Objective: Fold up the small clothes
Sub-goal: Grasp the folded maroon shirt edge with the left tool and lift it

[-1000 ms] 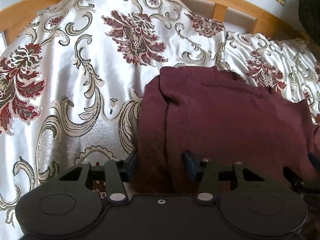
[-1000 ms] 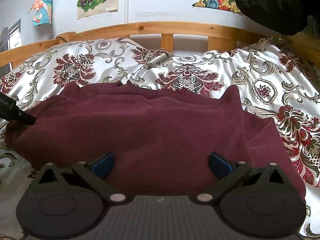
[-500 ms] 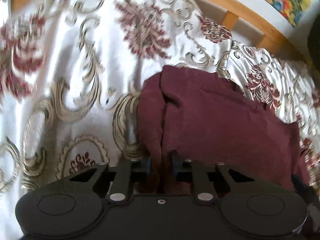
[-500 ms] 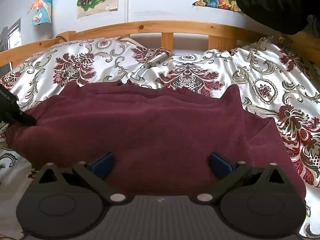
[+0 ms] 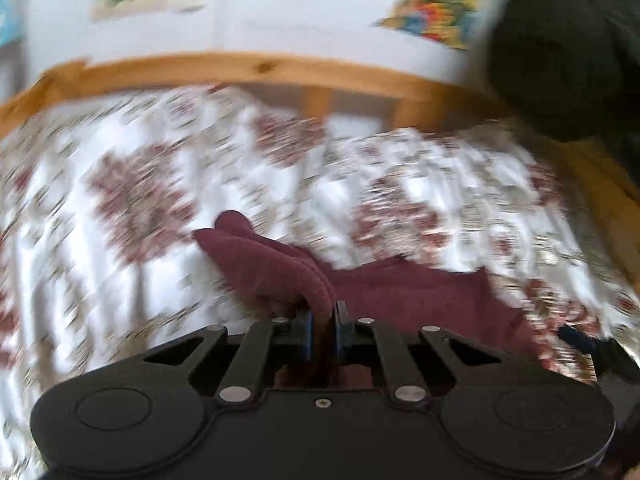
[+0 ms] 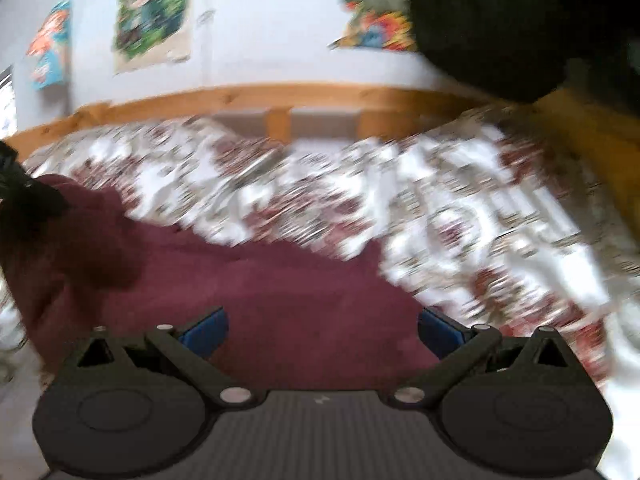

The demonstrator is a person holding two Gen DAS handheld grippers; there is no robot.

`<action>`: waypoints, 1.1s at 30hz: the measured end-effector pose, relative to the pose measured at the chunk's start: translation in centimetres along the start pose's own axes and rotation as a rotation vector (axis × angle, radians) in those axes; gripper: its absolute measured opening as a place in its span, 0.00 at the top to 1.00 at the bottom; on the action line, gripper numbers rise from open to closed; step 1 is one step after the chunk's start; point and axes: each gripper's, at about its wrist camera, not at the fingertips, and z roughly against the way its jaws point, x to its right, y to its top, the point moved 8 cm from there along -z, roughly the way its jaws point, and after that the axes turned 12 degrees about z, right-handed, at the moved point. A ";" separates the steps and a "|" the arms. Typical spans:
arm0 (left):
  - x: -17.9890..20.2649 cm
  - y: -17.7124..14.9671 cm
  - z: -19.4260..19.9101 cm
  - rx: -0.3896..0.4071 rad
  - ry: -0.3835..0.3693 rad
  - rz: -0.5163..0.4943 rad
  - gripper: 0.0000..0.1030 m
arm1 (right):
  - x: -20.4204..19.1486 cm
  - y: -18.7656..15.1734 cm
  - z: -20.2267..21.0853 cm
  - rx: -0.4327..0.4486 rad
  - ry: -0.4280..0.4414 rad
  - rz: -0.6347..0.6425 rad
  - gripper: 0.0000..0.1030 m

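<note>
The left gripper (image 5: 323,320) has just been closing, and its jaws now stand narrow, pinched on a fold of the maroon garment (image 5: 400,292) that sticks up between the two pads. From that grip the cloth rises in a bunched, doubled flap whose rounded corner pokes out to the left over the bedspread (image 5: 132,264), while the rest of the garment trails away to the right and lies low on the bed. The right gripper (image 6: 322,330) is wide, its blue pads (image 6: 202,330) far apart with the maroon cloth spread under and between them; neither pad presses on the fabric as far as I can see. From that side the garment runs from the near middle of the bed off to the left, where it heaps up against the dark shape of the other gripper at the picture's left edge. Both views are smeared with blur, so the floral pattern of the white satin bedspread reads only as red and gold blotches. Behind the bed runs a wooden rail (image 6: 280,98) with short uprights, above it a pale wall with colourful posters (image 6: 154,12), and at the upper right hangs a dark, bulky garment (image 6: 492,28).
</note>
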 end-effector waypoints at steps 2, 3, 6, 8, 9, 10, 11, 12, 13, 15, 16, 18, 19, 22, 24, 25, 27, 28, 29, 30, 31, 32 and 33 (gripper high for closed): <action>3.4 -0.5 -0.5 -0.022 -0.044 -0.044 0.90 | 2.8 0.3 -0.1 -0.011 -0.062 -0.021 0.00; 5.0 -1.1 -0.8 -0.042 -0.068 -0.061 0.90 | 4.2 0.2 -0.2 -0.031 -0.097 -0.024 0.00; 8.6 -3.8 -2.0 -0.104 -0.120 -0.124 0.90 | 7.7 -0.6 -0.8 -0.103 -0.198 -0.027 0.00; 10.0 -5.7 -2.8 -0.138 -0.136 -0.156 0.90 | 9.5 -1.6 -0.9 -0.136 -0.230 -0.060 0.00; 10.4 -6.4 -3.2 -0.153 -0.152 -0.157 0.90 | 10.1 -2.0 -1.0 -0.154 -0.230 -0.084 0.00; 10.3 -6.9 -3.5 -0.168 -0.164 -0.149 0.90 | 10.6 -2.4 -1.1 -0.166 -0.221 -0.111 0.00; 10.2 -7.4 -3.9 -0.191 -0.172 -0.127 0.87 | 10.9 -2.7 -1.2 -0.171 -0.208 -0.137 0.00; 10.0 -7.7 -3.9 -0.210 -0.181 -0.098 0.80 | 10.9 -2.9 -1.2 -0.170 -0.189 -0.168 0.00; 9.7 -7.9 -3.9 -0.227 -0.194 -0.067 0.76 | 10.9 -2.9 -1.2 -0.166 -0.171 -0.190 0.00; 9.5 -7.8 -3.1 -0.232 -0.233 -0.020 0.55 | 10.5 -2.8 -1.3 -0.151 -0.128 -0.225 0.00; 9.4 -7.7 -2.5 -0.221 -0.248 -0.012 0.48 | 10.1 -2.7 -1.4 -0.146 -0.112 -0.233 0.00; 9.2 -7.2 -1.1 -0.174 -0.275 -0.010 0.26 | 9.4 -2.4 -1.6 -0.142 -0.091 -0.238 0.00; 9.2 -6.9 -0.5 -0.149 -0.289 -0.012 0.23 | 9.0 -2.3 -1.7 -0.141 -0.085 -0.237 0.00; 8.7 -6.4 1.7 -0.070 -0.306 -0.030 0.12 | 7.7 -1.8 -1.6 -0.115 -0.050 -0.239 0.00; 7.8 -6.4 2.7 -0.010 -0.280 -0.046 0.03 | 6.9 -1.2 -1.1 -0.068 -0.012 -0.260 0.00; 7.4 -6.6 2.9 0.016 -0.266 -0.070 0.03 | 6.4 -0.8 -0.9 -0.037 0.022 -0.276 0.00; 6.6 -7.4 2.8 0.040 -0.213 -0.146 0.01 | 5.5 -0.1 -0.5 0.014 0.084 -0.297 0.00; 6.2 -7.8 2.4 0.041 -0.180 -0.180 0.01 | 5.1 0.1 -0.4 0.031 0.106 -0.304 0.00; 5.8 -8.3 1.9 0.037 -0.144 -0.213 0.01 | 4.6 0.2 -0.4 0.050 0.134 -0.306 0.00; 5.5 -8.8 1.4 0.028 -0.111 -0.239 0.01 | 4.1 0.5 -0.4 0.066 0.160 -0.305 0.00; 5.0 -9.3 0.7 0.016 -0.080 -0.260 0.01 | 3.6 0.6 -0.4 0.079 0.182 -0.303 0.00; 4.7 -9.8 0.1 0.003 -0.055 -0.275 0.01 | 3.1 0.7 -0.4 0.092 0.207 -0.303 0.00; 4.4 -10.2 -0.4 -0.007 -0.035 -0.287 0.01 | 2.4 0.8 -0.5 0.101 0.240 -0.307 0.00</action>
